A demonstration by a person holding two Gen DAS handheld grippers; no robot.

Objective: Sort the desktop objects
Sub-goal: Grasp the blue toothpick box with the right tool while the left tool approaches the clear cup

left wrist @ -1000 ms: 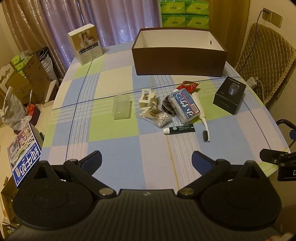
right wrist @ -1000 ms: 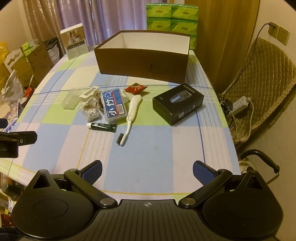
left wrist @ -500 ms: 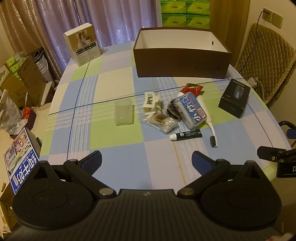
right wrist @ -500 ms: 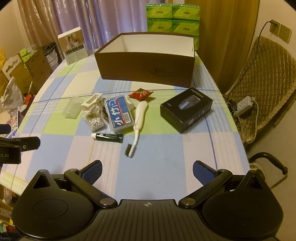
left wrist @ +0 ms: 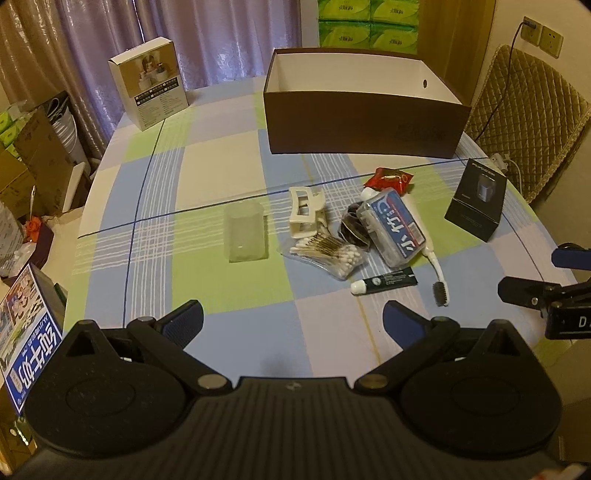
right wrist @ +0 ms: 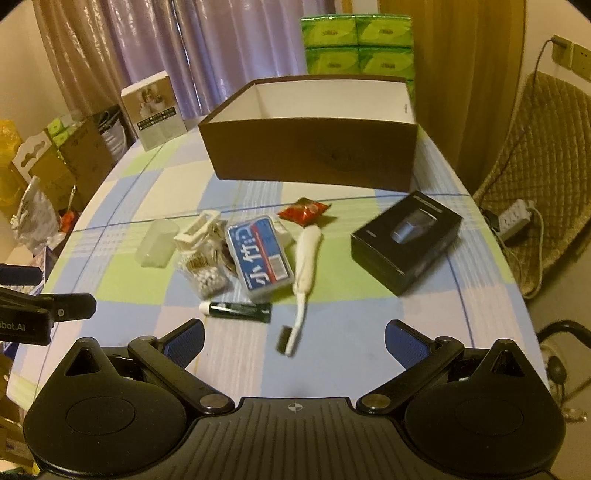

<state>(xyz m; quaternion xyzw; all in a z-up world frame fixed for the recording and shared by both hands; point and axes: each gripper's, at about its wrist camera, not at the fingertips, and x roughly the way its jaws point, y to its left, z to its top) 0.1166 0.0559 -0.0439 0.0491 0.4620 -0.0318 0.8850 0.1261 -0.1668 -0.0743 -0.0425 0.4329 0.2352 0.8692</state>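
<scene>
A brown open box (left wrist: 364, 123) (right wrist: 314, 155) stands at the back of the checked table. In front of it lies a cluster: frosted cup (left wrist: 245, 230) (right wrist: 155, 243), white hair clip (left wrist: 304, 210) (right wrist: 195, 230), cotton swab bag (left wrist: 327, 254) (right wrist: 205, 273), blue-labelled case (left wrist: 395, 230) (right wrist: 260, 256), red packet (left wrist: 388, 179) (right wrist: 304, 212), white toothbrush (left wrist: 430, 254) (right wrist: 304, 277), dark tube (left wrist: 384, 282) (right wrist: 236, 308). A black carton (left wrist: 476, 199) (right wrist: 406, 240) sits to the right. My left gripper (left wrist: 293, 321) and right gripper (right wrist: 293, 336) hover open near the front edge, holding nothing.
A white product box (left wrist: 147, 83) (right wrist: 155, 109) stands at the back left of the table. Green tissue packs (left wrist: 367, 22) (right wrist: 356, 42) are stacked behind the brown box. Cardboard boxes (left wrist: 37, 158) crowd the floor on the left; a quilted chair (right wrist: 543, 155) and power strip (right wrist: 515, 219) are right.
Both grippers have moved forward toward the cluster, so the objects sit lower and larger in each view. Both stay open. Nothing on the table has shifted.
</scene>
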